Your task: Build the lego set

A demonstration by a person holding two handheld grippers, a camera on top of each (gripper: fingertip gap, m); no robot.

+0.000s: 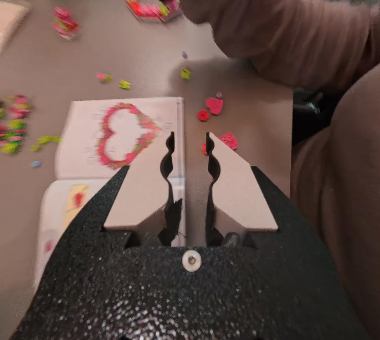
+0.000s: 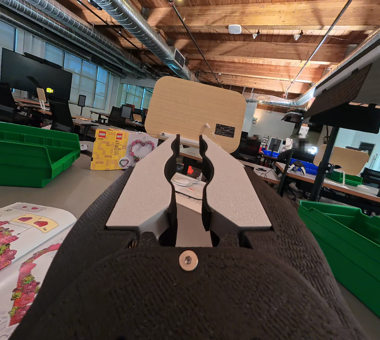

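A: Left wrist view first. Why is the left gripper [image 1: 190, 134] over the desk's [image 1: 123, 52] near right edge?

B: Its jaws stand narrowly apart, holding nothing, above the open instruction booklet's [image 1: 123, 140] right margin; probably it is heading for the red and pink pieces [image 1: 213, 105] just beside it. The half-built pink frame [image 1: 148, 3] lies toward the far edge, under a sleeved arm [image 1: 277, 27].

A: And the right wrist view?

B: The right gripper [image 2: 189, 136] tilts up toward the ceiling, narrowly parted and empty; likely idle. The set's yellow box [image 2: 111, 151] stands toward the far edge, beside 1 green bin [image 2: 37, 157].
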